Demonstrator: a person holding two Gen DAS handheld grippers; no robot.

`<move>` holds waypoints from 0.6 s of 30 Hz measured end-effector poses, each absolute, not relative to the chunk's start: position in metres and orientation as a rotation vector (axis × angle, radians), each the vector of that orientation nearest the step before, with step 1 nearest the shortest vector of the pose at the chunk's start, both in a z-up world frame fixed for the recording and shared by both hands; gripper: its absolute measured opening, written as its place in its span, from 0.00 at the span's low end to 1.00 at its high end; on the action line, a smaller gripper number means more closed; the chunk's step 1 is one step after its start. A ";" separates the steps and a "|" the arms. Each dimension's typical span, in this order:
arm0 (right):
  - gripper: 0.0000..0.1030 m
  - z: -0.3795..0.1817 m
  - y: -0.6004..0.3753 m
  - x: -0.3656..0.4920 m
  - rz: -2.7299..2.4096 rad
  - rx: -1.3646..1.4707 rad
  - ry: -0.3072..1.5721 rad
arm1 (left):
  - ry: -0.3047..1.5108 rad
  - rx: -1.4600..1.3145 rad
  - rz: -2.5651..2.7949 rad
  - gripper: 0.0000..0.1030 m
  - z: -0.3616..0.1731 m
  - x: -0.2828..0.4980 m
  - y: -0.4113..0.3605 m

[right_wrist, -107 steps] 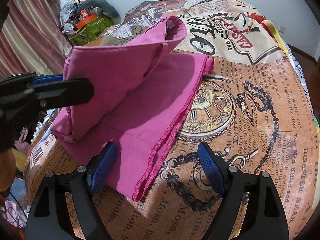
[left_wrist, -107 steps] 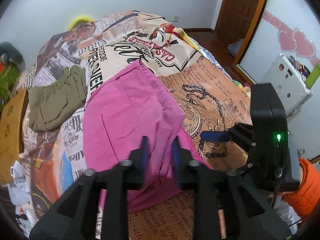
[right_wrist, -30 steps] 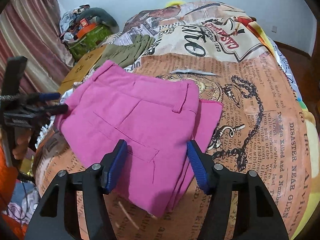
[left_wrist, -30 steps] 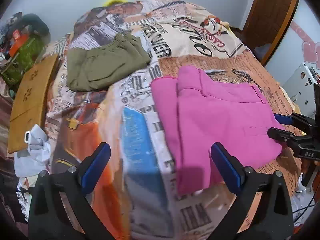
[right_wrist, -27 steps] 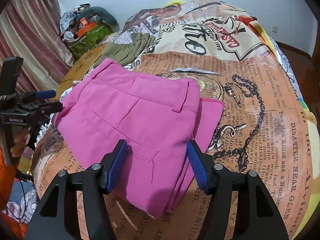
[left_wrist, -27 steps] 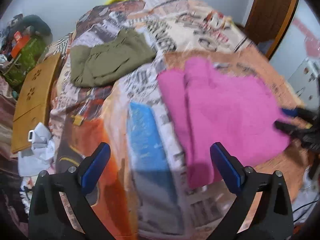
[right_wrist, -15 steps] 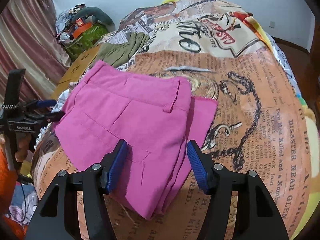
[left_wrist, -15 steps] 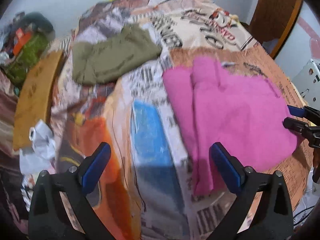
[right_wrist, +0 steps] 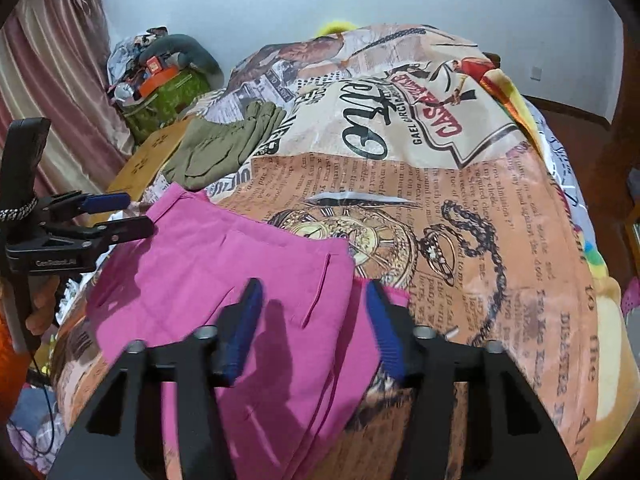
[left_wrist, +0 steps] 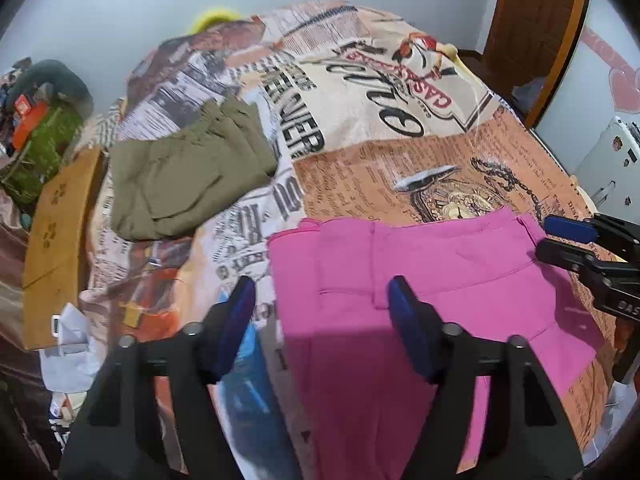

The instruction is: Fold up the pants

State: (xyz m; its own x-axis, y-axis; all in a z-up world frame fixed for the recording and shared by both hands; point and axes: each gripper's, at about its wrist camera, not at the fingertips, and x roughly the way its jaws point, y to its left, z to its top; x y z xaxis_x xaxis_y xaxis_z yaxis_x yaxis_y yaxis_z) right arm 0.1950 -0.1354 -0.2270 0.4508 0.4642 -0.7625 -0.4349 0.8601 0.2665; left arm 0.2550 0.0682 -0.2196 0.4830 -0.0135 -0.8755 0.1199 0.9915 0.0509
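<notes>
Left wrist view, far left: a wooden board (left_wrist: 56,248) at the bed's edge, then a folded olive garment (left_wrist: 188,184) lying apart on the newspaper-print bedspread (left_wrist: 360,92). Centre: left gripper (left_wrist: 322,300), jaws parted moderately, nothing between them. Its left finger hangs over the bedspread, its right finger over cloth, so the jaws straddle the pink pants' (left_wrist: 420,280) left edge. Pants lie flat and already folded into a compact block at the near end of the bed. Far right of this view: right gripper (left_wrist: 568,238), seen side-on, at the pants' right edge, gap between its fingers narrow, nothing visibly pinched.

Right wrist view, left to right: left gripper at the pants' left corner, then the pink block, then right gripper (right_wrist: 316,320) with jaws parted, poised over the belt-loop seam near the right edge.

Judgement: the block's long axis runs across, gripper to gripper. Each tool sits at its own end, neither clearly nearer. A further fold would likely bring one end across to the other.
</notes>
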 end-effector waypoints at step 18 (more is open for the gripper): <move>0.15 -0.237 -0.129 0.198 0.535 -0.114 0.961 | 1.031 0.118 -0.076 0.68 -0.234 0.253 0.074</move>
State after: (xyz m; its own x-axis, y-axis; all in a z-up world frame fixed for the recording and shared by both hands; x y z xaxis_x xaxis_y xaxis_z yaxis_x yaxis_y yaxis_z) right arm 0.1977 -0.1295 -0.2369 0.4544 0.3830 -0.8043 -0.4819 0.8650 0.1397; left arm 0.2532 0.0738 -0.2336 0.5124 -0.0079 -0.8587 0.1187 0.9910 0.0617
